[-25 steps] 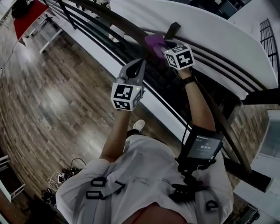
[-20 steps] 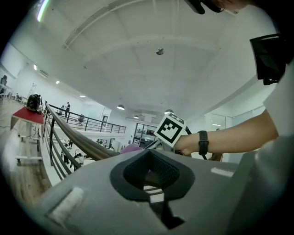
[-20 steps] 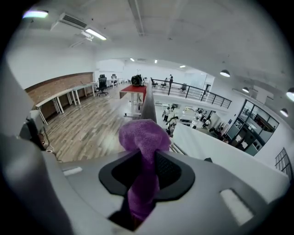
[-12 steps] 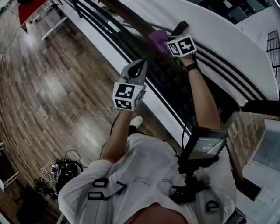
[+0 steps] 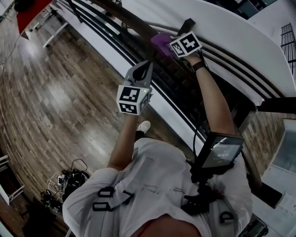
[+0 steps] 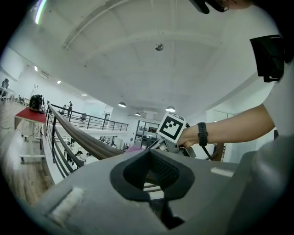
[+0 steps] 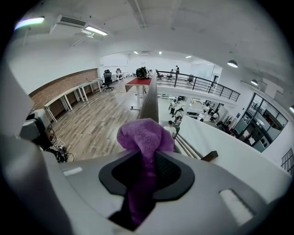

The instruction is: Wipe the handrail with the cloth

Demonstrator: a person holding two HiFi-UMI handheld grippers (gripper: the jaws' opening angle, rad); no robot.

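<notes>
The dark wooden handrail [image 5: 138, 25] runs from the top left down to the right, seen end-on in the right gripper view [image 7: 149, 98]. A purple cloth [image 5: 160, 42] lies bunched on top of it. My right gripper [image 5: 169, 46] is shut on that cloth [image 7: 144, 137] and points steeply down at the rail. My left gripper [image 5: 149, 65] hangs to the left of the rail at about its height, shut, with nothing between its fingers. In the left gripper view the handrail [image 6: 87, 140] and the right gripper's marker cube [image 6: 173, 127] show ahead.
Thin metal bars [image 5: 115, 34] run below the handrail, with a white curved wall [image 5: 231, 41] beyond. A wooden floor [image 5: 55, 102] lies far below at left, with a red table [image 5: 30, 9] and a heap of cables [image 5: 64, 183]. A screen [image 5: 222, 150] hangs at my chest.
The right gripper with the cloth has slid a little left along the rail and tipped further down. The left gripper has sunk slightly beside it.
</notes>
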